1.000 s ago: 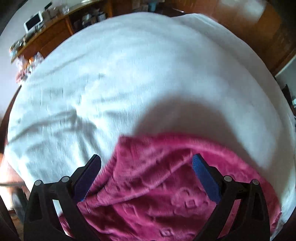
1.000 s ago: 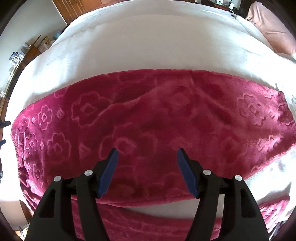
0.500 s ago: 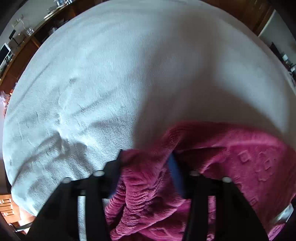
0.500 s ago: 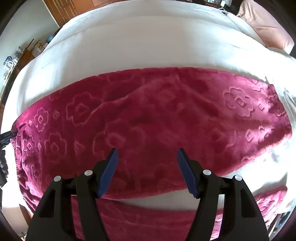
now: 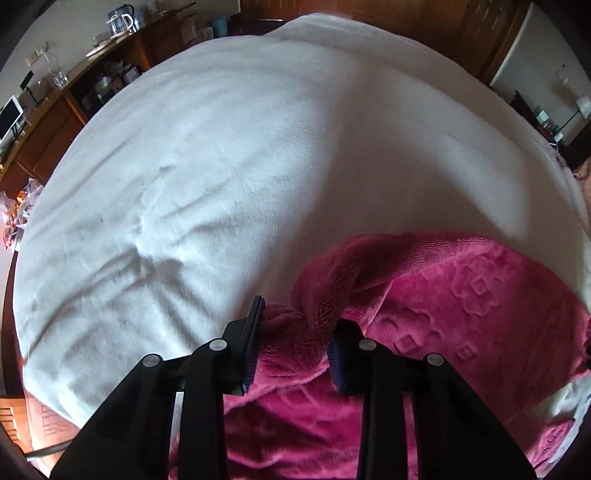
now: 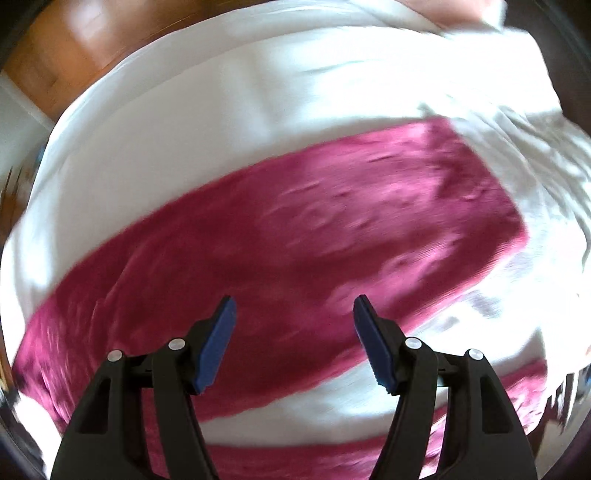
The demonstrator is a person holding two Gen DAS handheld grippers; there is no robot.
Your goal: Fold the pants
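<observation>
The magenta fleece pants [image 5: 461,306] with an embossed flower pattern lie on a white bed cover [image 5: 240,166]. My left gripper [image 5: 295,332] is shut on a bunched end of the pants, and the fabric rises in a hump between its blue pads. In the right wrist view the pants [image 6: 314,229] stretch as a long band across the bed, blurred by motion. My right gripper [image 6: 294,325] is open and empty, hovering above the near edge of that band. A second strip of the pants [image 6: 295,458] shows at the bottom.
A wooden desk [image 5: 74,92] with a kettle, a monitor and clutter stands beyond the bed's far left. Wooden wardrobe doors [image 6: 55,48] stand behind the bed. A pink pillow [image 6: 443,7] lies at the head. The bed's left edge [image 5: 33,369] drops to the floor.
My left gripper closed on the end of the pants and lifted it. My right gripper stayed open and swung to the right along the pants.
</observation>
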